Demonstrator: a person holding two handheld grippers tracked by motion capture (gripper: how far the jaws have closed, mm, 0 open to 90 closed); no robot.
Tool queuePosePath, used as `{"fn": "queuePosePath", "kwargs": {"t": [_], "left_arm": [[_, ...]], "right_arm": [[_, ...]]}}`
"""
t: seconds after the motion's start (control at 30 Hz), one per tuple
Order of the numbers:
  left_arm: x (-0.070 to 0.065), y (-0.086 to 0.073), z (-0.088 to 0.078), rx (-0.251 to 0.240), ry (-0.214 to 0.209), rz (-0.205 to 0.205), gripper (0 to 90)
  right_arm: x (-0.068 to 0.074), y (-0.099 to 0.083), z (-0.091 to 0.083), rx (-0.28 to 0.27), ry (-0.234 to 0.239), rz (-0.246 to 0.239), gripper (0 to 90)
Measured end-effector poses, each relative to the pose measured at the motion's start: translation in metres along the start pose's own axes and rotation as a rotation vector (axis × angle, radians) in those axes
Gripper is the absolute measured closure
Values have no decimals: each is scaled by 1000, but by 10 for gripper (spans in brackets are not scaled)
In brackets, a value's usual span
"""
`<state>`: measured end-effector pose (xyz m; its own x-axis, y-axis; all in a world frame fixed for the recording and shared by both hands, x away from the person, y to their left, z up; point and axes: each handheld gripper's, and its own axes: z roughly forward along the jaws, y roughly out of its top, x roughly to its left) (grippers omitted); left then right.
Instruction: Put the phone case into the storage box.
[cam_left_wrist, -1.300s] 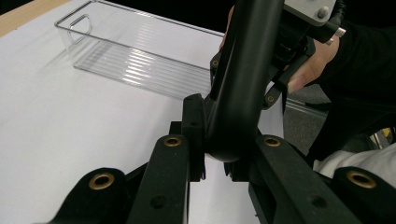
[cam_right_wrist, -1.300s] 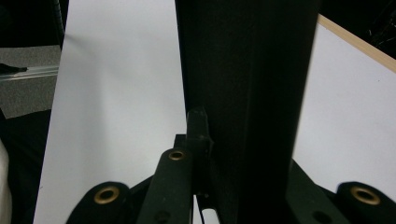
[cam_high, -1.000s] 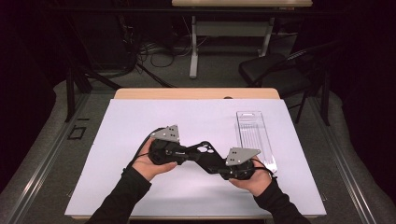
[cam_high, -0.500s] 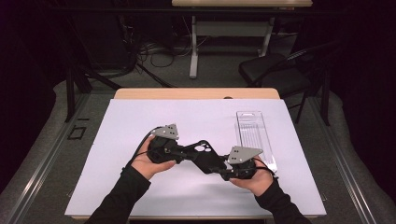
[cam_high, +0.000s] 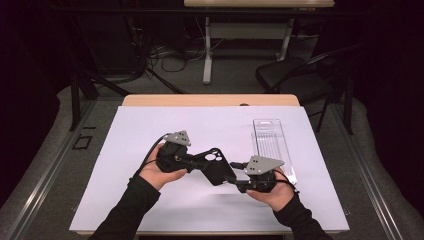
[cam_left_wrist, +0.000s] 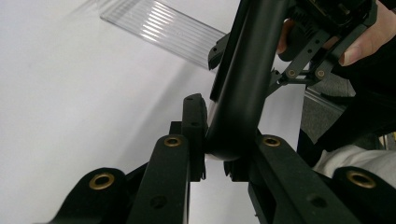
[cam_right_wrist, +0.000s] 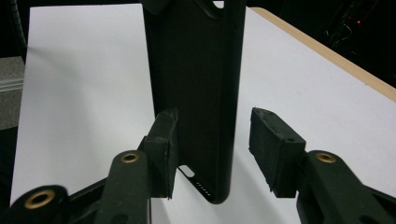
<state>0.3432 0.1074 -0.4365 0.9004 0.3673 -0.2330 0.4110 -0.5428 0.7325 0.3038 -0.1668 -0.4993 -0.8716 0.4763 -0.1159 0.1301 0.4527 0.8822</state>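
The black phone case (cam_high: 216, 165) — light, thin and bendy — hangs above the white mat (cam_high: 125, 150), pinched edgewise by the left gripper (cam_left_wrist: 212, 140), while the right gripper (cam_right_wrist: 212, 140) — jaws just opening — stands loose around its lower end.

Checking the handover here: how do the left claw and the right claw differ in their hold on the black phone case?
The left claw is clamped on one end of the black phone case; the right claw has just been opening, and its right pad stands clear of the case. The left claw sees the case edge-on, the right claw faces its flat back. The left claw sits farther up the white sheet, the right claw nearer the person. Both are black and hand-held above the sheet.
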Motion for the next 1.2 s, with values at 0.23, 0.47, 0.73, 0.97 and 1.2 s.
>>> {"fn": "queuePosePath", "kwargs": {"t": [0.23, 0.47, 0.73, 0.97, 1.2], "left_arm": [[-1, 0, 2, 25, 10, -9, 815], [-2, 2, 2, 48, 28, -12, 815], [-5, 4, 4, 64, 28, -11, 815], [-10, 6, 9, 90, 34, 5, 815], [-12, 7, 13, 118, 40, 17, 815]], "right_arm": [[3, 1, -1, 15, -33, 10, 559], [5, 2, -2, 20, -25, 47, 613], [5, 1, 0, 35, -20, 83, 669], [4, 1, 0, 35, -26, 108, 701], [3, 0, -1, 34, -7, 142, 723]]}}
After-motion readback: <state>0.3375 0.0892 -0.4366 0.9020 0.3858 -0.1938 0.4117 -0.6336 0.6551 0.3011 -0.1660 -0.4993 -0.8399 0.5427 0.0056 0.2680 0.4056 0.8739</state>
